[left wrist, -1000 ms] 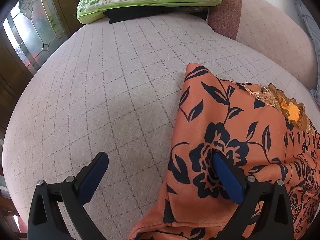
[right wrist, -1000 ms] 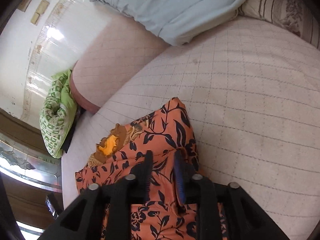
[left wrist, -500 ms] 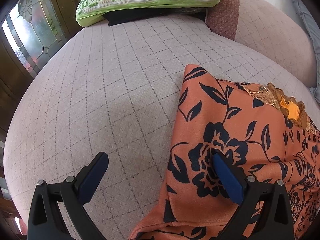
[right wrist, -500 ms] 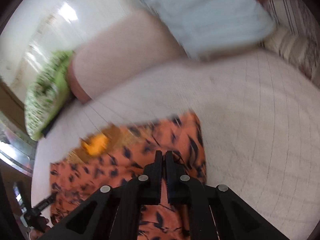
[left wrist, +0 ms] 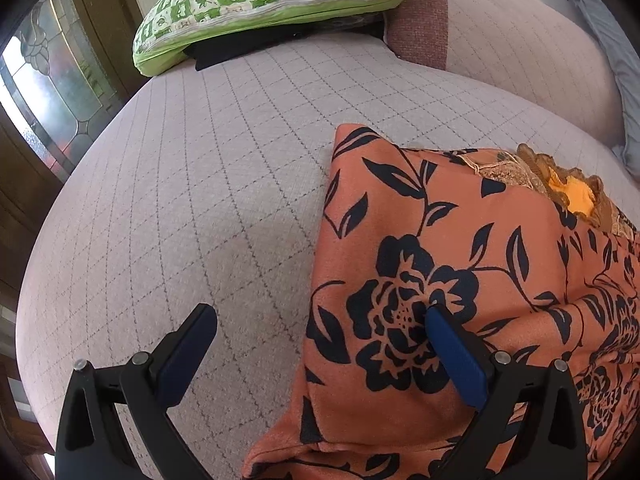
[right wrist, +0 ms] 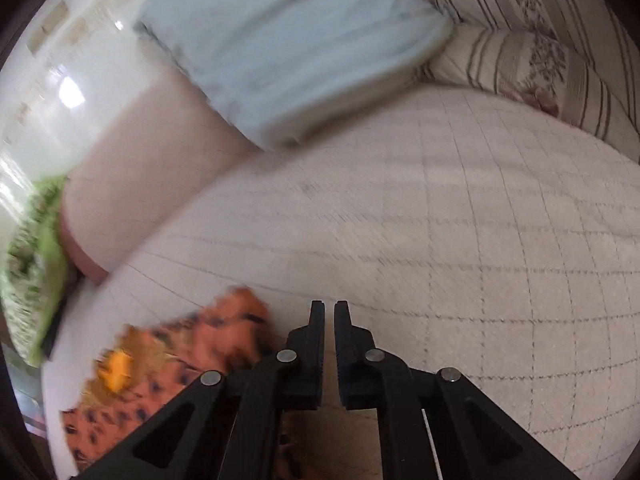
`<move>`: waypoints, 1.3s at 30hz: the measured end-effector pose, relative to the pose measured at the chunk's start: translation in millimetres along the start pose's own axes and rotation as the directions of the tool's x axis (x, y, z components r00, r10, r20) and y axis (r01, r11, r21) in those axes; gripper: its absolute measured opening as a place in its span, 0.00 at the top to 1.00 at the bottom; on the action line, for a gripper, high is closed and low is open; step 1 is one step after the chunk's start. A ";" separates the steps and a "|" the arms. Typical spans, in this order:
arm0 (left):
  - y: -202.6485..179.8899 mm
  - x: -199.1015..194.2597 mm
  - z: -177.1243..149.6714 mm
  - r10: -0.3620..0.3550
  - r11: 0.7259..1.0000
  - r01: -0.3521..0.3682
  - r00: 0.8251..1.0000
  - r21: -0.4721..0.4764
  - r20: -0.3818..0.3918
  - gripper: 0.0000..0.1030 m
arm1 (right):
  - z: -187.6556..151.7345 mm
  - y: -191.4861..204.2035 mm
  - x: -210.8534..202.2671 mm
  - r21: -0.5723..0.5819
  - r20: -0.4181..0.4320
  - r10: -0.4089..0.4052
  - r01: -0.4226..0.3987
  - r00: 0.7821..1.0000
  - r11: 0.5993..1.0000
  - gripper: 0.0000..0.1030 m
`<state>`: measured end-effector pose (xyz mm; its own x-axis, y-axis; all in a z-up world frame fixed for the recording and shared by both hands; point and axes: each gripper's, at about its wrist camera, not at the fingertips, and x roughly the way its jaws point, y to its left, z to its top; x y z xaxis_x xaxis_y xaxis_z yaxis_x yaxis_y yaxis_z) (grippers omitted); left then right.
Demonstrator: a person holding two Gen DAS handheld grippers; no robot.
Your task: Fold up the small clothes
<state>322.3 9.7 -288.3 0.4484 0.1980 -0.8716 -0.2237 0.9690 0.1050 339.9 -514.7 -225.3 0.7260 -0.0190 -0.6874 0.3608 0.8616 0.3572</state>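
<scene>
While the left gripper (left wrist: pixel 320 320) has its blue-padded fingers (left wrist: pixel 456 360) spread wide, one pad hangs over bare cushion at the lower left of the frame and the other over the black flower print at lower centre right; whether that pad touches the cloth I cannot tell. Between them runs the left border of the orange floral garment (left wrist: pixel 460 248), which lies on the pale checked sofa seat (left wrist: pixel 200 200) and fills the lower right of the left wrist view. It appears already doubled over, with a gold embroidered neckline (left wrist: pixel 560 184) showing at the right edge.

The right gripper (right wrist: pixel 329 312) has its fingers drawn nearly together, a thin slit between them and nothing visibly pinched. In its view the garment sits blurred at the lower left, beside and partly under the fingers' base.

My reading is that one fold has just been laid and the right side is clear of the cloth. The next move probably calls for the left fingers to close on the near border and carry it across, with the right side steadying or taking the opposite edge.

Motion blur smears the right wrist view, so the print and folds there are unreadable. The garment's lower and right parts are cut off by the frame in the left view. A green patterned pillow (left wrist: pixel 272 4) sits at the top, a light blue cushion (right wrist: pixel 288 60) in the right view's upper centre.
</scene>
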 end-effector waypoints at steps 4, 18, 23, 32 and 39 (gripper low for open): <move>8.0 -9.7 2.3 0.007 1.000 -0.007 0.999 -0.010 0.041 0.00 | -25.5 77.3 -22.0 -0.141 -0.146 0.307 -0.326 0.941 0.935 0.93; 21.3 -7.0 -2.3 0.017 1.000 -0.017 1.000 0.022 -0.006 0.00 | -129.8 171.5 21.1 -0.133 -0.480 0.403 -0.519 0.779 0.844 0.93; 26.4 -1.9 -3.1 -0.018 0.999 0.020 0.999 0.034 -0.047 0.00 | -151.8 168.3 47.6 -0.073 -0.681 0.306 -0.477 0.666 0.876 0.86; 37.3 -15.1 2.0 -0.032 0.999 0.032 0.999 0.010 0.022 0.00 | -137.0 180.7 14.4 -0.109 -0.592 0.383 -0.542 0.709 0.833 0.84; 30.8 -6.3 -1.6 -0.021 0.999 0.021 1.000 0.031 -0.012 0.00 | -171.1 197.5 28.2 0.004 -0.666 0.474 -0.632 0.576 0.775 0.84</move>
<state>311.2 38.1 -280.4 0.4430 0.1760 -0.8791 -0.1868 0.9771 0.1015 331.5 -258.3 -282.4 0.1994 0.7351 -0.6479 -0.1774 0.6774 0.7139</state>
